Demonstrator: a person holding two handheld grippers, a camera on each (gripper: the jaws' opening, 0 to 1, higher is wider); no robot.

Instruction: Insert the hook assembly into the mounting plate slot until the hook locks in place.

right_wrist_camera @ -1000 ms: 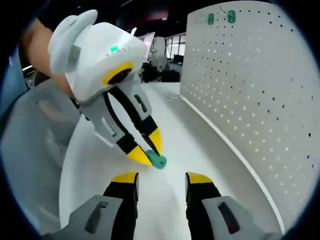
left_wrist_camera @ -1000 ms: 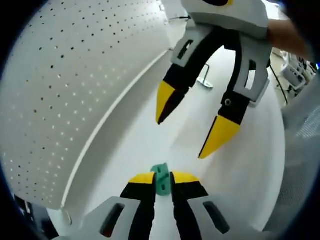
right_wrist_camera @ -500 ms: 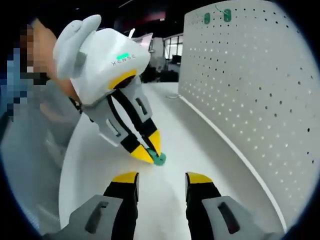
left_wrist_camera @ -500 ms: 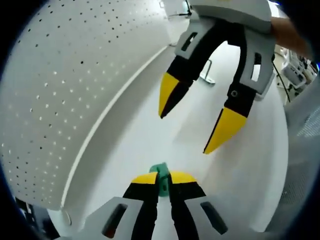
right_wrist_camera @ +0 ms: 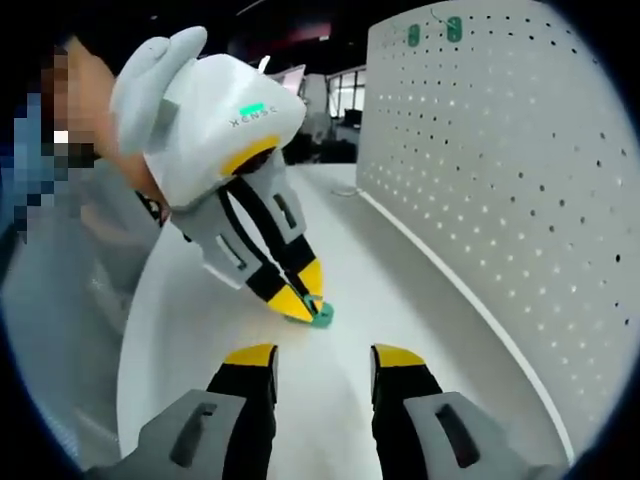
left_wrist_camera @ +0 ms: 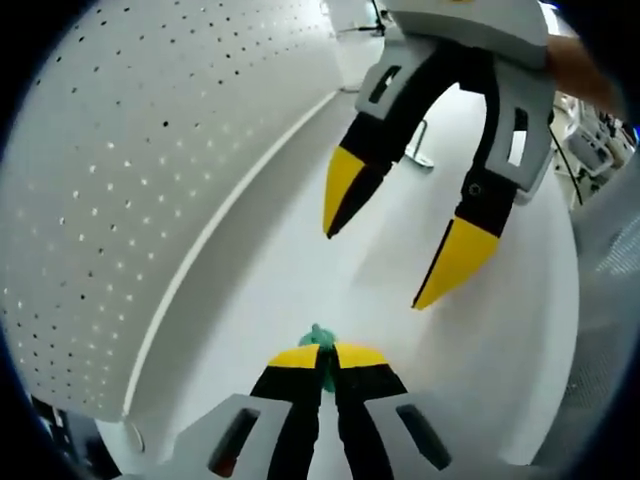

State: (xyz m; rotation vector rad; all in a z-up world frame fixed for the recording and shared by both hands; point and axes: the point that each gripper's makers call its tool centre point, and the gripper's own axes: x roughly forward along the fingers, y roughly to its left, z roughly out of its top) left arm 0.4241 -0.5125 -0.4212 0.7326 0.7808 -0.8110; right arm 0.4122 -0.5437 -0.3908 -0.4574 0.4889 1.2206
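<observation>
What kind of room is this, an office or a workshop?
Probably an open-plan office or lab used as a test space: a white table stands before a white pegboard, with dim desks behind and equipment off to one side.

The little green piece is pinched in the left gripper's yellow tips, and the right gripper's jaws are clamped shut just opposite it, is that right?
Not quite. The green piece is indeed pinched in the left gripper, but the right gripper is open, its yellow tips spread well apart with nothing between them. The left gripper view shows this plainly, and the right gripper view agrees.
</observation>
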